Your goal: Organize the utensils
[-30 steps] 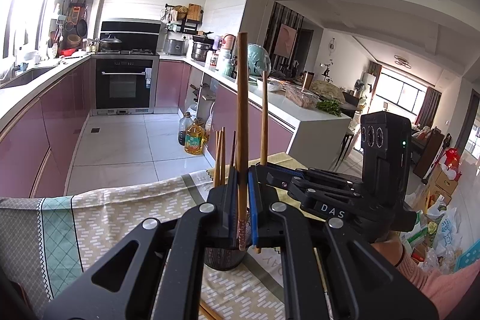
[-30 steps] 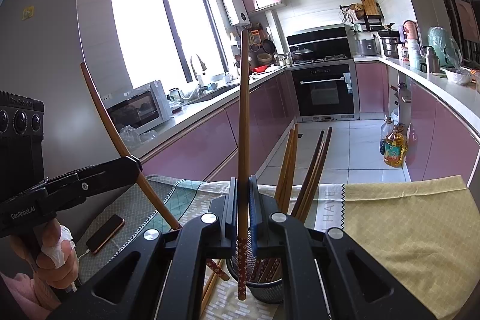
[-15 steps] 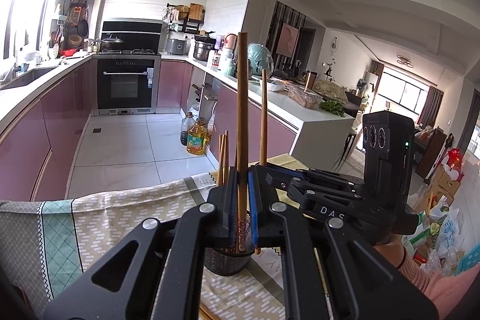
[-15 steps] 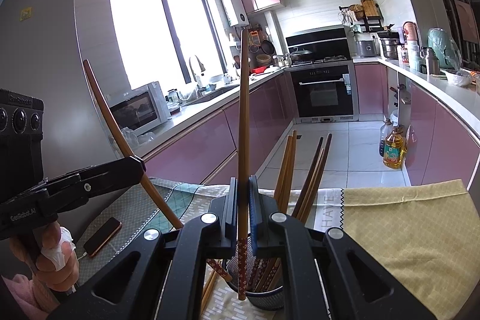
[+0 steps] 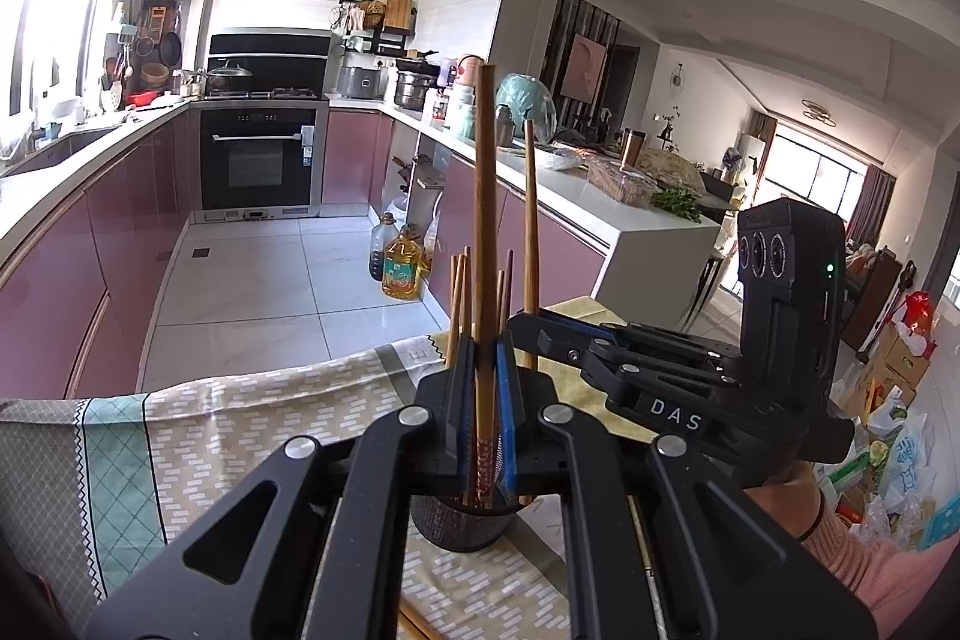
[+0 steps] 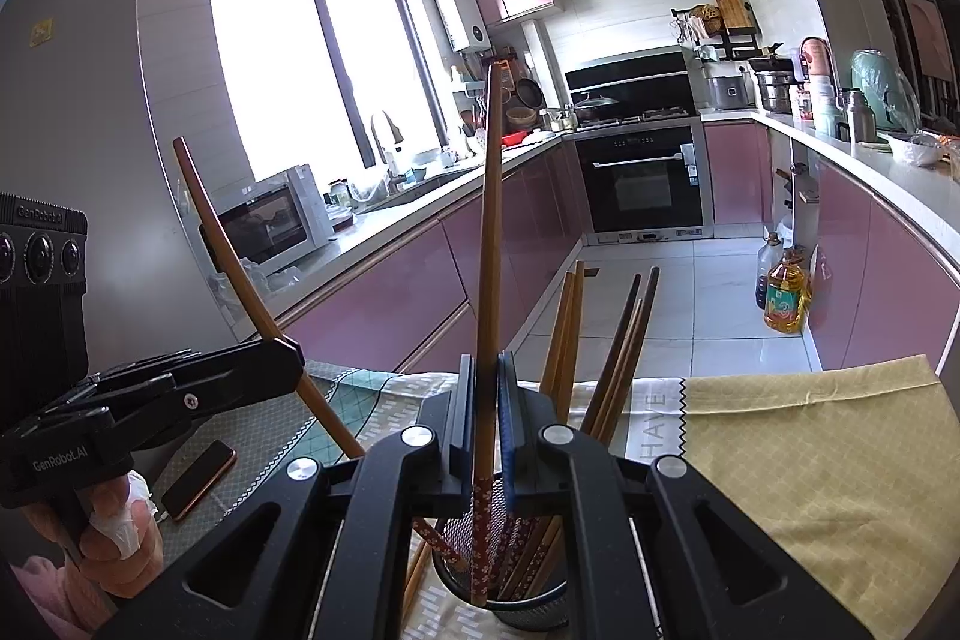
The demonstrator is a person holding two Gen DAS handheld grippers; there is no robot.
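Your left gripper is clamped on one upright chopstick, its patterned tip just inside the mesh holder rim. Your right gripper pinches another chopstick, tip inside the holder among leaning chopsticks. Open tablecloth lies right; a phone lies left.

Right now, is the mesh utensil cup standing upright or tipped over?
Upright. The mesh utensil cup stands on the tablecloth with its mouth facing up, and several chopsticks lean inside it.
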